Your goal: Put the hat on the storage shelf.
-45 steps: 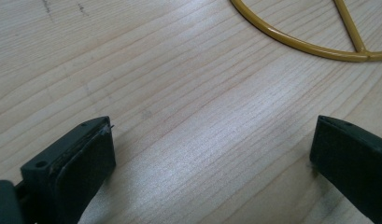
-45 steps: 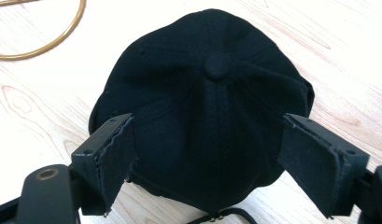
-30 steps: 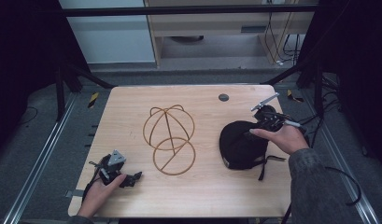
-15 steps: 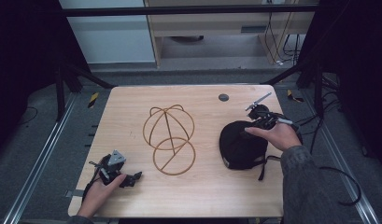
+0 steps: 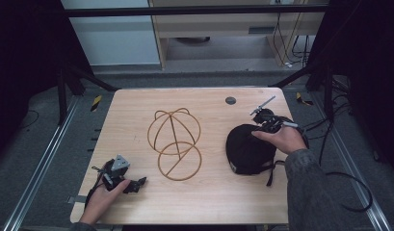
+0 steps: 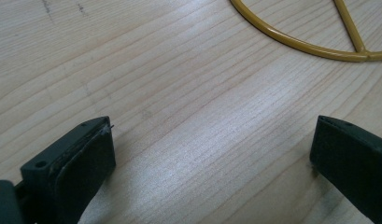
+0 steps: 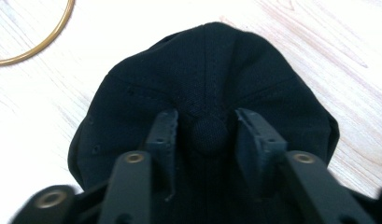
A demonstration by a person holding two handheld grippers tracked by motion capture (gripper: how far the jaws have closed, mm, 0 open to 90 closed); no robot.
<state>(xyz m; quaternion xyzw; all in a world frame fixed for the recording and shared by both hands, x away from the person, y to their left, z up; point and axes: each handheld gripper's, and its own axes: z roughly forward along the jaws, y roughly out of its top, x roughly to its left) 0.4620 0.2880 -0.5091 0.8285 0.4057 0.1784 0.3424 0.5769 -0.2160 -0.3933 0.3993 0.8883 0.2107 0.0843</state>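
A pale wooden table (image 5: 137, 110) stands on a grey floor, dark frames on both sides and a light cabinet behind it. At the near left corner the left gripper (image 5: 129, 185) lies in the person's left hand (image 5: 100, 202), resting low on the wood; the left gripper view has its jaws spread wide with bare wood between them. In the middle stands a gold wire hat stand (image 5: 174, 143), a dome on a ring base, whose base rim curves past in the left gripper view (image 6: 291, 39). To its right, near but apart, a black cap (image 5: 247, 149) lies on the table. The right gripper (image 7: 205, 133) sits on the cap's crown, its jaws having just been closing, pinching the cloth around the top button (image 7: 206, 133). A small dark disc (image 5: 230, 100) lies near the far edge.
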